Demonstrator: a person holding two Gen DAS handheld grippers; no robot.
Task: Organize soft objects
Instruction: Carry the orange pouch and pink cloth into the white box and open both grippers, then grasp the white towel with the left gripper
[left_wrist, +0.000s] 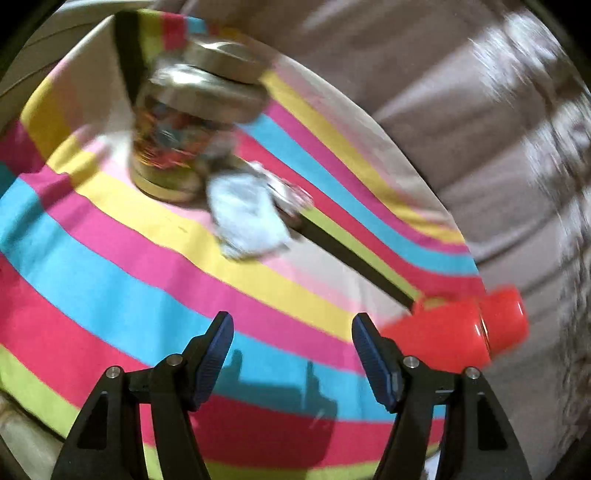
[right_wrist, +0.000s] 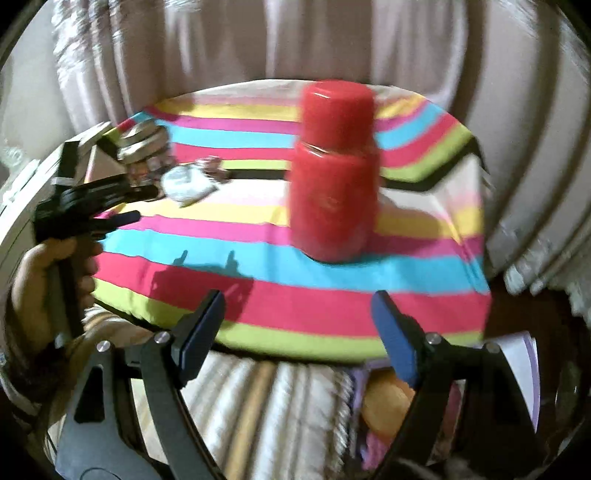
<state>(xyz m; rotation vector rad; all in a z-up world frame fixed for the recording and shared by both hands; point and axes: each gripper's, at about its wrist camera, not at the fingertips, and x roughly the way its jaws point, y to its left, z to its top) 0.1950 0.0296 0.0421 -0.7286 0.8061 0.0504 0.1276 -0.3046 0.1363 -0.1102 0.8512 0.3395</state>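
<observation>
- A striped cloth (right_wrist: 258, 243) in pink, blue, yellow, red and green covers the table, with pale curtains (right_wrist: 221, 40) hanging behind it.
- A red plastic jar (right_wrist: 334, 173) with a red cap stands upright on the cloth, straight ahead of your right gripper (right_wrist: 297, 325); in the left wrist view it sits at the far right edge, just beyond the right-hand finger.
- A glass jar (left_wrist: 173, 144) with a metal lid, filled with colourful contents too blurred to identify, stands near the far left side of the cloth.
- Your left gripper (left_wrist: 291, 354) hovers over the cloth with its jaws well apart and nothing between them; your hand (right_wrist: 44, 280) grips its handle at the left of the right wrist view.
- Your right gripper has its jaws spread wide and holds nothing.
- A crumpled pale soft bundle (left_wrist: 247, 218) lies on the cloth just beside the glass jar, well apart from both grippers; motion blur hides its detail.
</observation>
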